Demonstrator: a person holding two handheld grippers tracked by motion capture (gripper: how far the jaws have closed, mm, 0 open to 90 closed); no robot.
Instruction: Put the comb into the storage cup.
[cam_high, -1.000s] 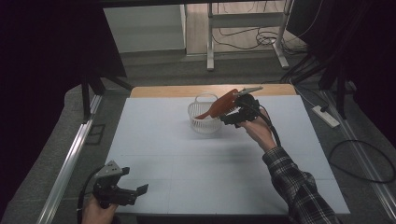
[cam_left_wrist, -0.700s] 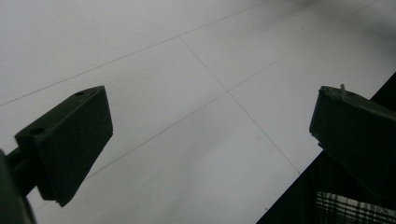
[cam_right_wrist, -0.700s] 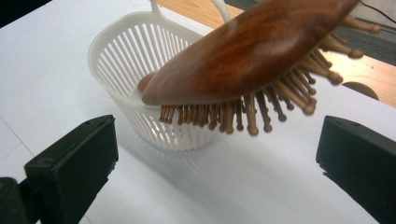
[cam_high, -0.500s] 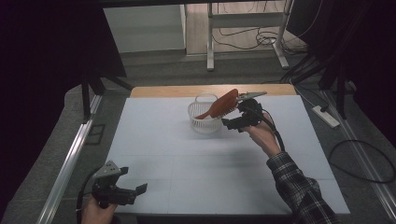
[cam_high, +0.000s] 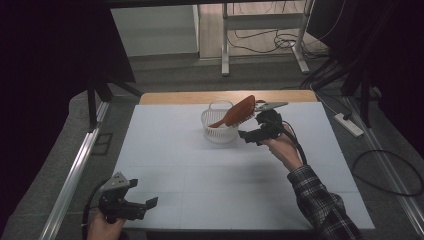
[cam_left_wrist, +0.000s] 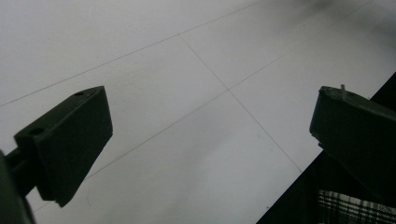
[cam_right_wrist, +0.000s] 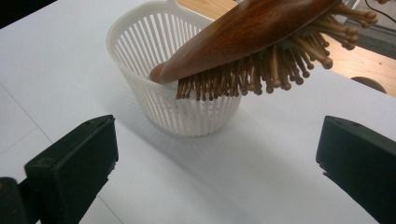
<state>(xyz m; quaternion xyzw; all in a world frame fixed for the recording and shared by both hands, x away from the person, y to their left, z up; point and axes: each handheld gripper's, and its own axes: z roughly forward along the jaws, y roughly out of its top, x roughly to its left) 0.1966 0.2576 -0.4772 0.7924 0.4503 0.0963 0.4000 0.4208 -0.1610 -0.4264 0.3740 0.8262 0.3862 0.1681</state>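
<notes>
The reddish-brown wooden paddle hairbrush with peg bristles (cam_right_wrist: 261, 37) lay tilted across the small round white slatted plastic basket (cam_right_wrist: 154, 60), its handle end dipped inside the basket and its broad head propped on the rim, bristles down, jutting out past the basket's side nearest the right gripper (cam_high: 260, 131). That lean looked to me like a brush too long for the basket, so it rested on the rim rather than dropping in. The right gripper sat just beside the basket, clear of the brush, its two black jaws spread wide with nothing between them; I judged the brush was resting on its own and the hand was placed to back away. From the basket, the left gripper (cam_high: 131, 207) was well apart, down at the near left corner of the white table top (cam_high: 210, 170), jaws likewise parted and empty over bare surface, seemingly parked because one hand was enough for this job. By count: one hairbrush, one basket, two grippers, each held in a hand, with one plaid sleeve (cam_high: 325, 205) behind the right gripper.
</notes>
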